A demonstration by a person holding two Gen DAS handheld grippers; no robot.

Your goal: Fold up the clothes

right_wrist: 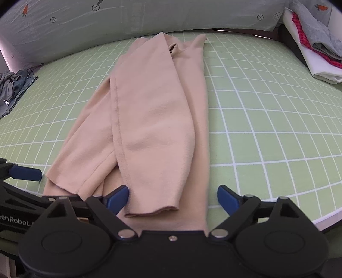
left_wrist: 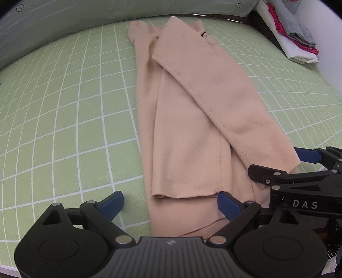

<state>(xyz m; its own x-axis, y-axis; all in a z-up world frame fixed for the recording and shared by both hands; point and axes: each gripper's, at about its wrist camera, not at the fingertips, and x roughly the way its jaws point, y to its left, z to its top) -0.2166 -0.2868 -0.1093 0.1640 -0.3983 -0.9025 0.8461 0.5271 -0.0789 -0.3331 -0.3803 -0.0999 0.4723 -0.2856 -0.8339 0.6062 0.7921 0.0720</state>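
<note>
Hovering side by side over the near hem, the left gripper (left_wrist: pixel 170 205) and the right gripper (right_wrist: pixel 172 200) both stand with jaws spread wide and nothing between them. Each straddles the near end of the peach garment (left_wrist: pixel 192 119), which lies lengthwise on the green checked bed sheet (left_wrist: pixel 64 107), running away from the grippers toward the pillow (right_wrist: pixel 149 19) at the far edge. Both sleeves already lie folded inward over the body, crossing down the middle, so the garment is a long narrow strip. By my judgement the lengthwise fold is in place and the crosswise fold remains: the next move calls for closing each gripper on a near corner of the hem, taking all layers so the sleeves do not slide out, then carrying that edge toward the collar. Farther off, a stack of folded clothes (right_wrist: pixel 316 42) sits at the far right, and a loose grey heap (right_wrist: pixel 12 85) at the far left
</note>
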